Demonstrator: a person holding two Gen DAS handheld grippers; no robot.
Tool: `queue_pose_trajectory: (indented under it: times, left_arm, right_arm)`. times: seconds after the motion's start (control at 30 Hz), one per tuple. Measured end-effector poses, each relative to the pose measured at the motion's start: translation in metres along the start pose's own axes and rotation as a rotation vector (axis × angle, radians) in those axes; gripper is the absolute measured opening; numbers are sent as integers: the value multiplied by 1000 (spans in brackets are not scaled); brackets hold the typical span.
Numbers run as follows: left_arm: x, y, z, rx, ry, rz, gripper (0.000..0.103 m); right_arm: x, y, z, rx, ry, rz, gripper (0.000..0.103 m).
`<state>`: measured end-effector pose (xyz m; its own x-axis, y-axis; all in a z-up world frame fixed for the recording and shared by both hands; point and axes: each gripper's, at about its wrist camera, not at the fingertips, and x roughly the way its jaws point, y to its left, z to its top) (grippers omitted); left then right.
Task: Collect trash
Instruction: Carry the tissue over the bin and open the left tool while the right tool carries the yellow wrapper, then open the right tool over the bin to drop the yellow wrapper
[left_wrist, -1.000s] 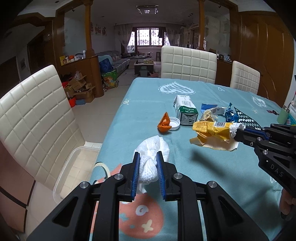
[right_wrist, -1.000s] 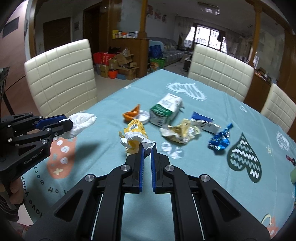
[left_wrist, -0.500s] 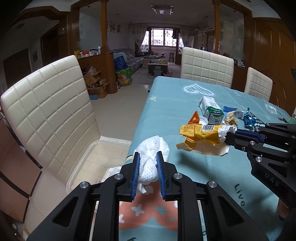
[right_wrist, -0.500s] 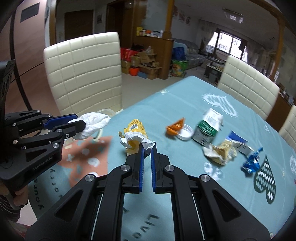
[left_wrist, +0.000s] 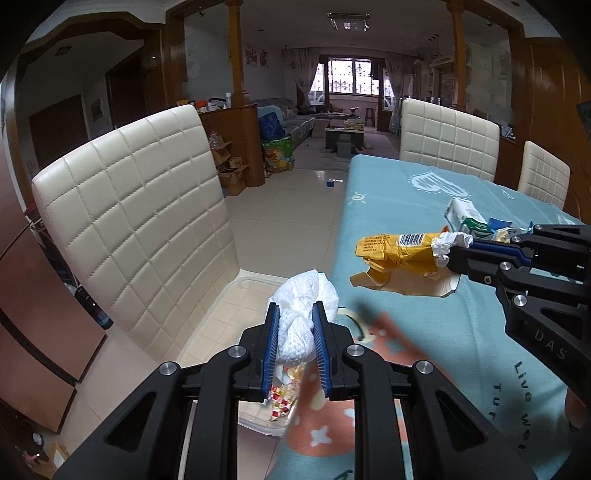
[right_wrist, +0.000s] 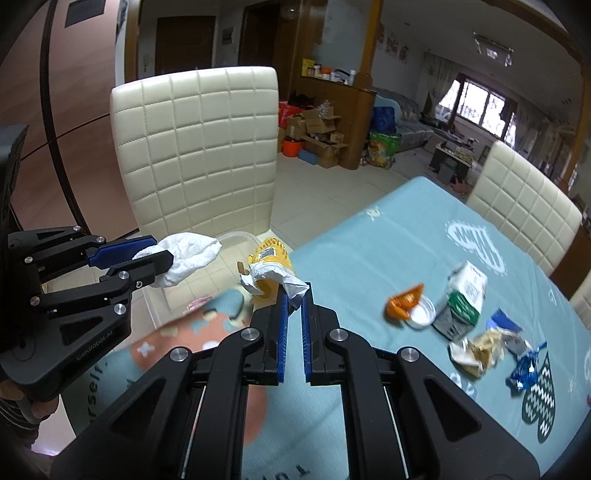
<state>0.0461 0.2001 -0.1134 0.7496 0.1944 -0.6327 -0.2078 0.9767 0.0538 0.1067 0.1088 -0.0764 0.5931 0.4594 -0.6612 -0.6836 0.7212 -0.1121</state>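
My left gripper (left_wrist: 295, 314) is shut on a crumpled white tissue (left_wrist: 304, 306), held over the table's left edge above a clear plastic bin (left_wrist: 229, 295) on the floor. My right gripper (right_wrist: 293, 291) is shut on a yellow wrapper (right_wrist: 271, 258) with white paper at its end, held in the air beside the tissue (right_wrist: 184, 254). In the left wrist view the yellow wrapper (left_wrist: 399, 249) hangs to the right, over the teal tablecloth (left_wrist: 424, 332). The bin holds some coloured scraps (left_wrist: 282, 400).
A cream quilted chair (left_wrist: 140, 229) stands close behind the bin. Left on the table are a green-white carton (right_wrist: 463, 291), an orange wrapper (right_wrist: 402, 301) by a white lid, crumpled beige paper (right_wrist: 476, 349) and a blue foil wrapper (right_wrist: 526, 369). More chairs (left_wrist: 448, 142) line the far side.
Both grippers have swung left toward the table's edge with their loads. The bin and the chair have come into fuller view below the tissue; the other trash has slid right.
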Motion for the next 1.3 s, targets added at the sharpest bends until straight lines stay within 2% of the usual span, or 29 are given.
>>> queue_pose_trajectory:
  times: [0.13, 0.33, 0.4, 0.43, 0.47, 0.5, 0.6, 0.87, 1.03, 1.2, 1.23, 1.27, 1.3]
  left_arm:
    - [6, 13, 4, -20, 3, 10, 19]
    - [20, 22, 10, -37, 15, 6, 24]
    - [30, 27, 11, -59, 44, 4, 40]
    - [32, 29, 11, -68, 48, 1, 65]
    - [33, 32, 11, -81, 42, -4, 83]
    - [33, 34, 11, -91, 32, -4, 86]
    - [33, 40, 8, -98, 25, -11, 86]
    - [29, 61, -1, -151, 45, 28, 86]
    - [22, 64, -3, -142, 35, 42, 86]
    - [14, 64, -3, -133, 24, 55, 86]
    - [14, 64, -2, -131, 23, 57, 86]
    - [12, 64, -2, -127, 18, 60, 86]
    - [10, 64, -2, -125, 13, 61, 86]
  right_arm:
    - [5, 8, 10, -18, -15, 6, 8]
    - [16, 10, 15, -18, -8, 8, 8]
    - [21, 7, 15, -10, 3, 9, 8]
    - [23, 5, 15, -6, 8, 9, 8]
    - [25, 4, 14, -4, 11, 8, 8]
    - [27, 3, 14, -2, 15, 8, 8]
    - [31, 2, 13, -2, 27, 16, 8]
    - [38, 16, 14, -40, 41, 54, 8]
    - [39, 28, 17, -63, 36, 77, 9]
    - [46, 31, 18, -54, 95, 116, 10]
    - [46, 31, 17, -52, 96, 109, 12]
    - [45, 29, 17, -52, 85, 98, 23]
    - [43, 29, 16, -50, 72, 86, 56]
